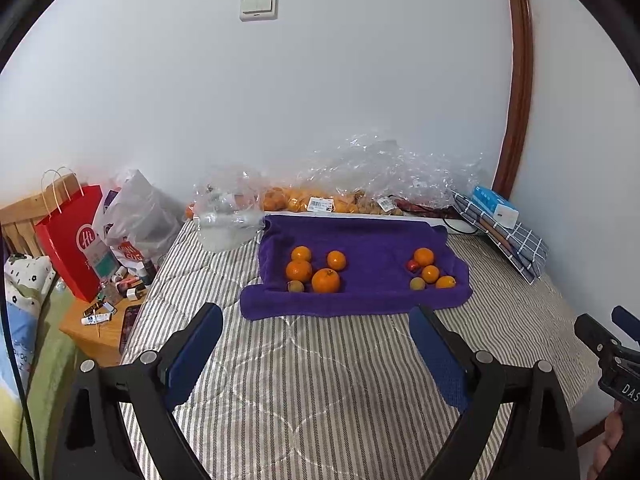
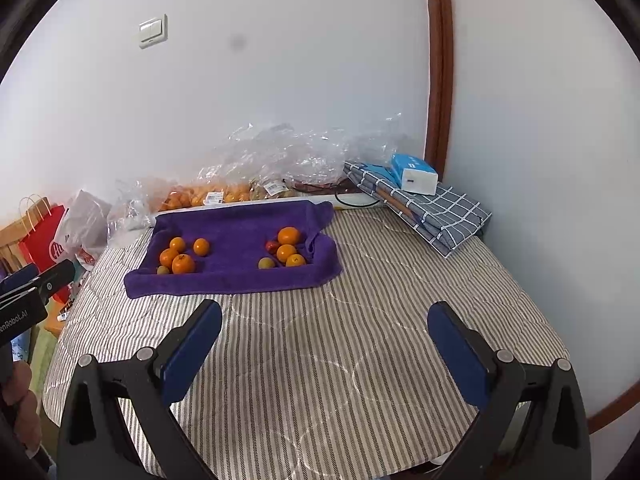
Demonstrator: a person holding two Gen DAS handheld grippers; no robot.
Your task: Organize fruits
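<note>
A purple towel [image 1: 360, 292] [image 2: 236, 280] lies on the striped bed, holding two clusters of fruit. The left cluster has several oranges, the biggest [image 1: 325, 280] [image 2: 183, 263] in front, with a small greenish fruit [image 1: 295, 286] [image 2: 162, 269] beside it. The right cluster has three oranges [image 1: 430, 273] [image 2: 286, 252], a small red fruit [image 1: 412, 265] [image 2: 272, 245] and a greenish one [image 1: 417, 283] [image 2: 266, 263]. My left gripper [image 1: 316, 320] hovers open over the bedspread, short of the towel. My right gripper [image 2: 325, 316] is open too, with nothing between its blue pads.
Clear plastic bags [image 1: 384, 172] with more oranges [image 1: 296, 200] line the wall behind the towel. A folded checked cloth [image 2: 432, 208] with a blue tissue pack [image 2: 414, 174] sits at the right. A red paper bag [image 1: 74, 240] and a cluttered wooden stand [image 1: 100, 328] are left of the bed.
</note>
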